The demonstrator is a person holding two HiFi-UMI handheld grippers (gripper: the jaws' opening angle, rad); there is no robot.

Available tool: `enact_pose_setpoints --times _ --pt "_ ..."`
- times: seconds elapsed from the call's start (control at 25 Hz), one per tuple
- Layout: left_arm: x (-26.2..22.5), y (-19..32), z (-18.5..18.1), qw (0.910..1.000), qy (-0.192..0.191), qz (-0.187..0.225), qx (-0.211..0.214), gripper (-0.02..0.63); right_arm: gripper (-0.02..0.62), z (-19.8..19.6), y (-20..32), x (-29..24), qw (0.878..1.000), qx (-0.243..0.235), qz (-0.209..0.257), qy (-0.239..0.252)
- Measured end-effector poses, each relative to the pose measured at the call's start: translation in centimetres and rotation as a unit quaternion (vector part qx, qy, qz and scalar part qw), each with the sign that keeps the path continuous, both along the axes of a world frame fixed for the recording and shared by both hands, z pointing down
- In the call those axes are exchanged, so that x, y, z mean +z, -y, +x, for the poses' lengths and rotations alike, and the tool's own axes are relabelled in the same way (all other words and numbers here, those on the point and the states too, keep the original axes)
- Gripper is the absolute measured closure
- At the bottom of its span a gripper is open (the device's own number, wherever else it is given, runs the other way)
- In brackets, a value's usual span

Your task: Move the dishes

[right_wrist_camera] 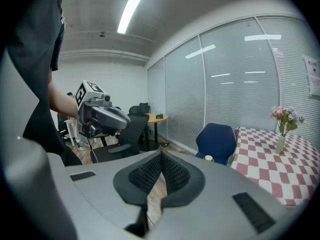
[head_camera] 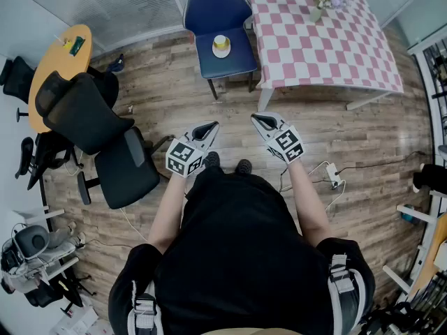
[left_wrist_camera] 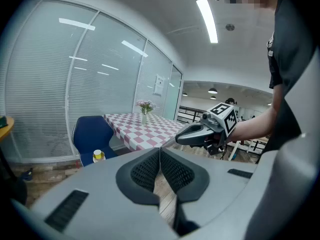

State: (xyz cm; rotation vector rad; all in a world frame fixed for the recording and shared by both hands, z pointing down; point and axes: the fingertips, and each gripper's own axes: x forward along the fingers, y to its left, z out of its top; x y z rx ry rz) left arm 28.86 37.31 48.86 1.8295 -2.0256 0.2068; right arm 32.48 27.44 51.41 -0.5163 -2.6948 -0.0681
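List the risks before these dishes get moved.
1. The yellow cup stands on the plate on the blue chair; lifting the plate tilted could tip it off.
2. The power strip lies on the floor by the person's right: a possible trip.

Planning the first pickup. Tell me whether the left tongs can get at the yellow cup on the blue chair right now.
Probably not: the left tongs, shut and empty, hang well short of the blue chair bearing the yellow cup. Only floor lies between, so a step forward should do.
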Motion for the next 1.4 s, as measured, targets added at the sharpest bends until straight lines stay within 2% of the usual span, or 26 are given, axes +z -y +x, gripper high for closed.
enact_pose_setpoints --times 0.44,0.84,1.4 --pt "0.1 0.9 1.4 0.9999 0.001 -0.003 -0.012 0.581 0.58 1.8 1.3 0.1 1.0 0.003 -0.024 0.003" --pt "0.3 1.2 0.9 1.0 0.0 -0.005 -0.009 0.581 0.58 1.9 1.8 1.1 1.0 0.006 -0.024 -0.01" --pt "1.0 2.3 -4.4 0.9999 -0.015 -0.002 0.004 0.581 0.58 -2.9 2.7 1.6 0.999 0.016 -0.015 -0.026"
